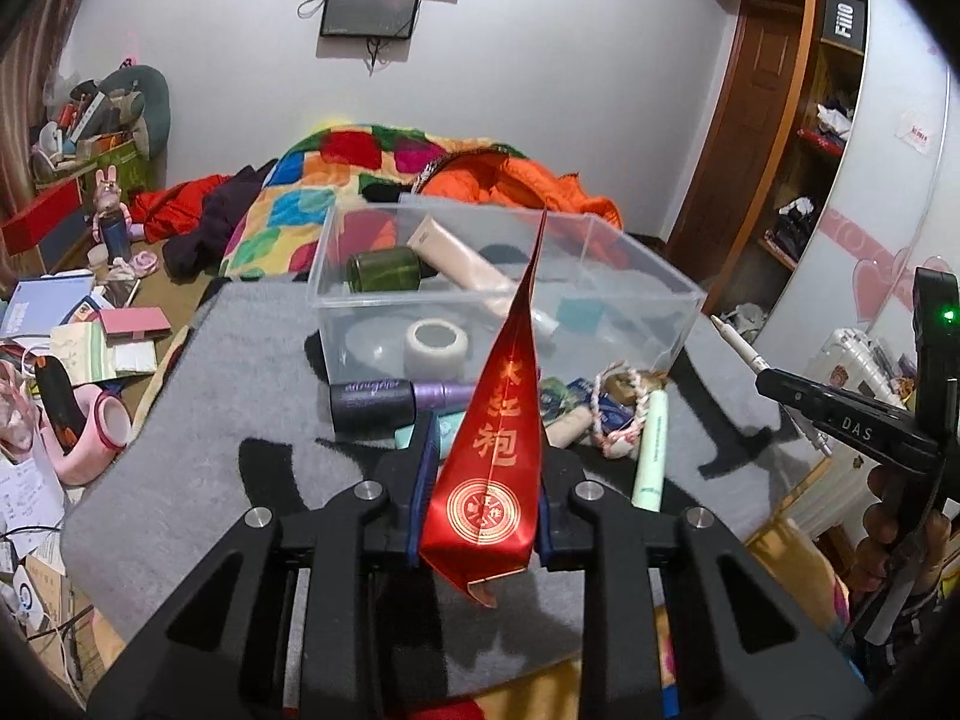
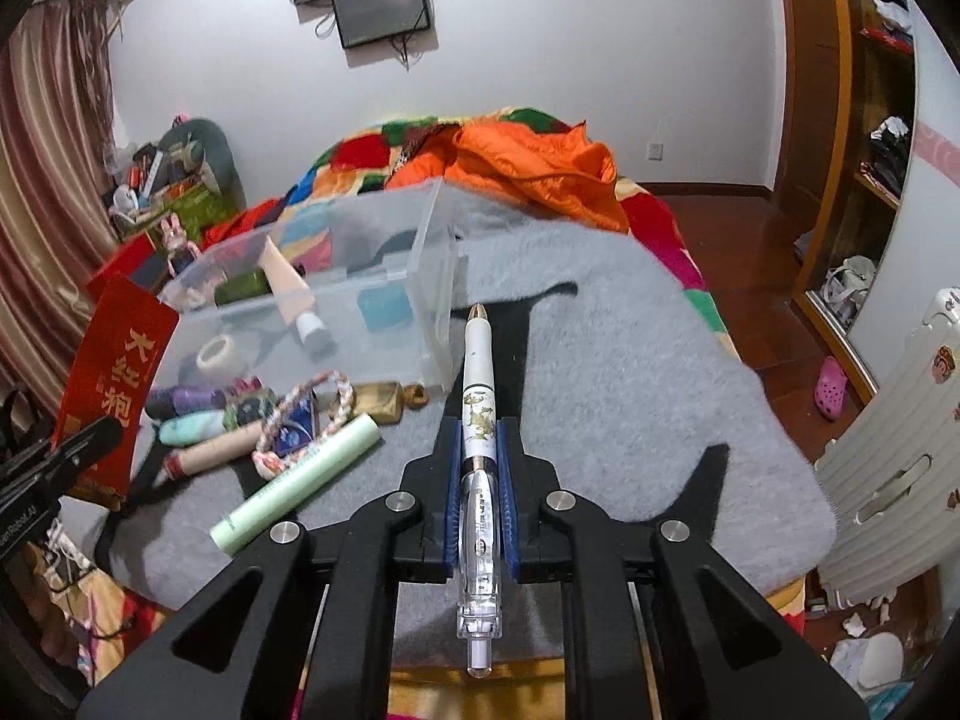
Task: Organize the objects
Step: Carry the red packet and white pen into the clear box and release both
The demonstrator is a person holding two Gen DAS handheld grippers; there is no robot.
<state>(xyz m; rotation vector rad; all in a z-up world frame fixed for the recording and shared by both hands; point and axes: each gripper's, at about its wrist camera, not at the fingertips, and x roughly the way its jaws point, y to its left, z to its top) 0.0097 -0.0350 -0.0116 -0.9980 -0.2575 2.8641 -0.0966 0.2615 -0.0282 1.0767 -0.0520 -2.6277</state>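
the left gripper is clamped on a red foil packet, held above the grey mat in front of the clear bin. the packet looks light, crinkly and slick; a grip low on its wide end seems best. the right gripper pinches a pen mid-barrel: stiff, light, smooth, likely to slide.
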